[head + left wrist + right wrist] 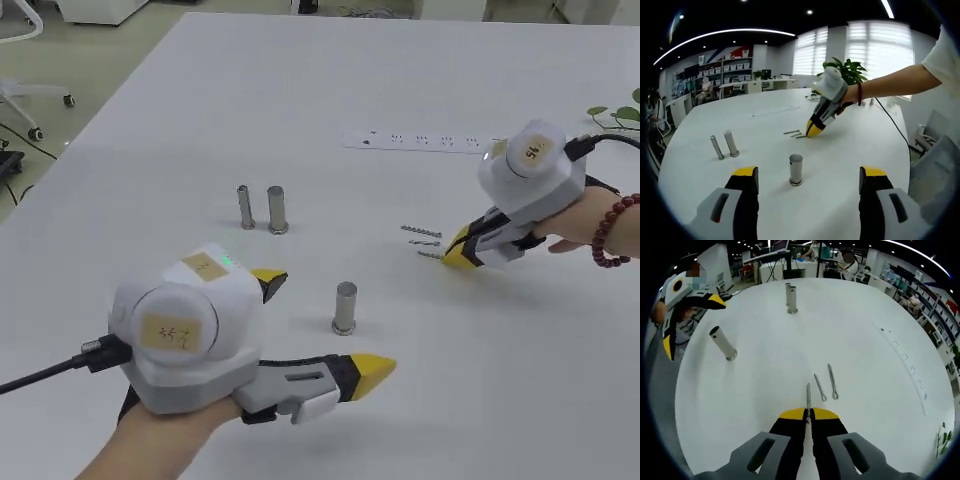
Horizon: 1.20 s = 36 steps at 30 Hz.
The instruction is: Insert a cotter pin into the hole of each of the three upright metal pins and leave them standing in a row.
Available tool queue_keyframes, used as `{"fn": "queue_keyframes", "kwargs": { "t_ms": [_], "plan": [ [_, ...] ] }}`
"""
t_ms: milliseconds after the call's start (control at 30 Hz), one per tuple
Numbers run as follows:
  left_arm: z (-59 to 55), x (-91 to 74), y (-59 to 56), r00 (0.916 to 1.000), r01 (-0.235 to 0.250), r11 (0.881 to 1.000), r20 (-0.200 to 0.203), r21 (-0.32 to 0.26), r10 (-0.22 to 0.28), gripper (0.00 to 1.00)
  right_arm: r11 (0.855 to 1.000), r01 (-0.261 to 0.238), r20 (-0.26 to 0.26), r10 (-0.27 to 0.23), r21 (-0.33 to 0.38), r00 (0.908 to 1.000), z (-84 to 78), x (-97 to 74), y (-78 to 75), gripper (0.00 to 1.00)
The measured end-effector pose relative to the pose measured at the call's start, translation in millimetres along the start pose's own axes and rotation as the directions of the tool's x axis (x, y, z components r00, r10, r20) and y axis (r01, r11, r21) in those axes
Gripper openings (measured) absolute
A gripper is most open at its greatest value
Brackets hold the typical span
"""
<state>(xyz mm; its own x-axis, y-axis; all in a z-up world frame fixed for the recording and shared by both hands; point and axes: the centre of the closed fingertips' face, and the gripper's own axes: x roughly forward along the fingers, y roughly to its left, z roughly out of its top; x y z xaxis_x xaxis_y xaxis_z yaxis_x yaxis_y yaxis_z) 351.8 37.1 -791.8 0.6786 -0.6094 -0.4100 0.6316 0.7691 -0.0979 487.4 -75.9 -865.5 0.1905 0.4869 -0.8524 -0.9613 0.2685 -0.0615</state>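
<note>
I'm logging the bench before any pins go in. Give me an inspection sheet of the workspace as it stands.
Surface: white table.
Job's things: three upright metal pins: thin back pin, thick back pin, near pin. Held cotter pin; two loose cotter pins lie beside it.
Clutter: power strip.
Grippers: left gripper open, facing the near pin; right gripper shut on the held cotter pin, tips low at the table.
Cables: left cable and right cable, one trailing from each gripper.
Surroundings: plant, shelves, people at desks.
</note>
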Motion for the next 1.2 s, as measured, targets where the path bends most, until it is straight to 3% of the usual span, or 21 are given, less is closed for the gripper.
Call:
{"fn": "queue_keyframes", "kwargs": {
  "t_ms": [267,467,600,833,1200],
  "plan": [
    [-0.4,-1.7,-3.5,0.9998,0.017,1.0,-0.005,0.001,-0.017,0.81,1.0,0.003,-0.054,-0.003,-0.012,0.9986,0.4,0.3,1.2,0.04],
    [0.0,-3.6,-5.4,0.9996,0.025,1.0,-0.009,0.013,-0.025,0.81,1.0,0.02,-0.062,-0.022,-0.021,0.9979,-0.4,-1.1,0.7,0.02],
    [0.3,-4.5,-4.6,0.9996,0.026,0.999,-0.012,0.02,-0.026,0.81,0.996,0.05,-0.073,-0.055,-0.074,0.9958,-0.5,-1.3,-2.7,0.02],
    [0.2,-8.0,-2.1,0.9996,0.018,1.0,-0.021,0.026,-0.017,0.81,0.99,0.086,-0.053,-0.092,-0.109,0.9943,6.8,-9.2,0.3,0.01],
    [9.7,-11.0,-2.1,0.9998,0.022,1.0,-0.004,0.001,-0.022,0.75,0.965,0.144,-0.009,-0.15,-0.217,0.9887,24.3,-31.4,16.1,0.01]
  ]
}}
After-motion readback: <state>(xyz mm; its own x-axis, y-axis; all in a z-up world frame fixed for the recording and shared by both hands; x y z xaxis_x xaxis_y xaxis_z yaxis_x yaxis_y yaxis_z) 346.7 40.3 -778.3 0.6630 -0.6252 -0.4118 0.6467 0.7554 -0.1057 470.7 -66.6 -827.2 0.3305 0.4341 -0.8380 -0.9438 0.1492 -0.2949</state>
